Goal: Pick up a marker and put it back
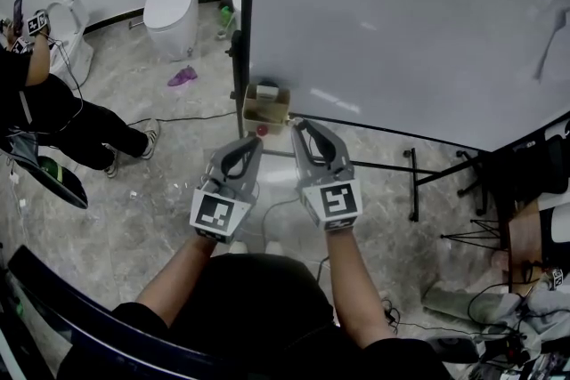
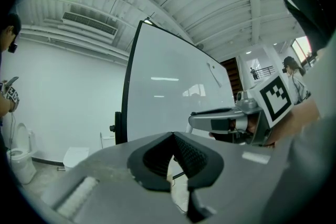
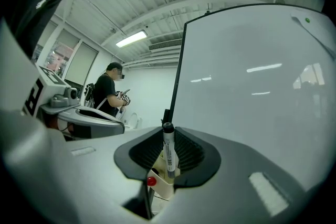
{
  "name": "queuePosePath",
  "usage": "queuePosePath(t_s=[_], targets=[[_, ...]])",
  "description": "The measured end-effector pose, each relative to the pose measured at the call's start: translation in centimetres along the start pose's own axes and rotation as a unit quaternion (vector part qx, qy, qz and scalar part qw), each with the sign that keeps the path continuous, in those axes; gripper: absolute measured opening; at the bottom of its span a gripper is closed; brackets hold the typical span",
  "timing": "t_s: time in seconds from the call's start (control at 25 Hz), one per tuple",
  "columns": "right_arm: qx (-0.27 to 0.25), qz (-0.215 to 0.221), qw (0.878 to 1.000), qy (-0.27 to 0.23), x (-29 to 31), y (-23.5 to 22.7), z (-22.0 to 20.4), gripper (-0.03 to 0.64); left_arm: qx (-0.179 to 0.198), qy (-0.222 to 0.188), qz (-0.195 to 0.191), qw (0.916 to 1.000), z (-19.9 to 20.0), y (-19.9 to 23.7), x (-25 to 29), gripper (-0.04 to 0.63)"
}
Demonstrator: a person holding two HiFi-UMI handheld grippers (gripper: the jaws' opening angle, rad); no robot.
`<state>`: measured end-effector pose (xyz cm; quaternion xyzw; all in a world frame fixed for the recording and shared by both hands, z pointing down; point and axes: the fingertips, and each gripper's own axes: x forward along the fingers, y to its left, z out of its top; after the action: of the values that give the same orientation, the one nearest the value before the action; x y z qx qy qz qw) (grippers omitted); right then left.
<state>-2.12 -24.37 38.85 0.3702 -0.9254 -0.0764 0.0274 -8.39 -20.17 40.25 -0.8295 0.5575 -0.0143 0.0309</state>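
Note:
A white marker with a black cap (image 3: pixel 168 152) stands upright between the jaws of my right gripper (image 3: pixel 167 136), which is shut on it. Just beneath it is a beige marker holder (image 3: pixel 161 186) with a red-capped marker (image 3: pixel 151 181) in it. In the head view that holder (image 1: pixel 266 107) hangs at the whiteboard's (image 1: pixel 410 22) lower left corner, and my right gripper (image 1: pixel 298 129) is just right of and below it. My left gripper (image 1: pixel 256 141) is held beside it, shut and empty; its ribbed pads (image 2: pixel 189 157) meet at the tip.
A person in black (image 1: pixel 53 120) sits on the floor at the left, near white toilets (image 1: pixel 171 12). A purple item (image 1: pixel 183 76) lies on the tiles. The whiteboard's stand legs (image 1: pixel 414 182) and cables spread to the right.

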Motion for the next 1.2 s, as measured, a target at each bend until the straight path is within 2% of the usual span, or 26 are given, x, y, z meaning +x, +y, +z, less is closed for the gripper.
queuePosePath(t_s=[0.28,0.48,0.6,1.2], targets=[[0.001,-0.009,1.000,-0.015,-1.4,0.4,1.5,0.074,0.001,-0.004,-0.013,0.9999,0.6,-0.5,-0.3,0.003],[-0.026,-0.011,0.999,-0.045,-2.6,0.1,1.5,0.074,0.003,-0.009,-0.016,0.9998,1.1,-0.1,-0.8,0.003],[-0.005,-0.022,0.999,-0.044,-3.2,0.2,3.5,0.074,0.002,-0.011,-0.017,0.9998,1.2,0.1,-0.8,0.003],[0.005,-0.038,0.997,-0.068,-7.3,-0.1,6.4,0.075,0.002,-0.024,-0.010,0.9997,2.6,0.4,-2.5,0.003]])
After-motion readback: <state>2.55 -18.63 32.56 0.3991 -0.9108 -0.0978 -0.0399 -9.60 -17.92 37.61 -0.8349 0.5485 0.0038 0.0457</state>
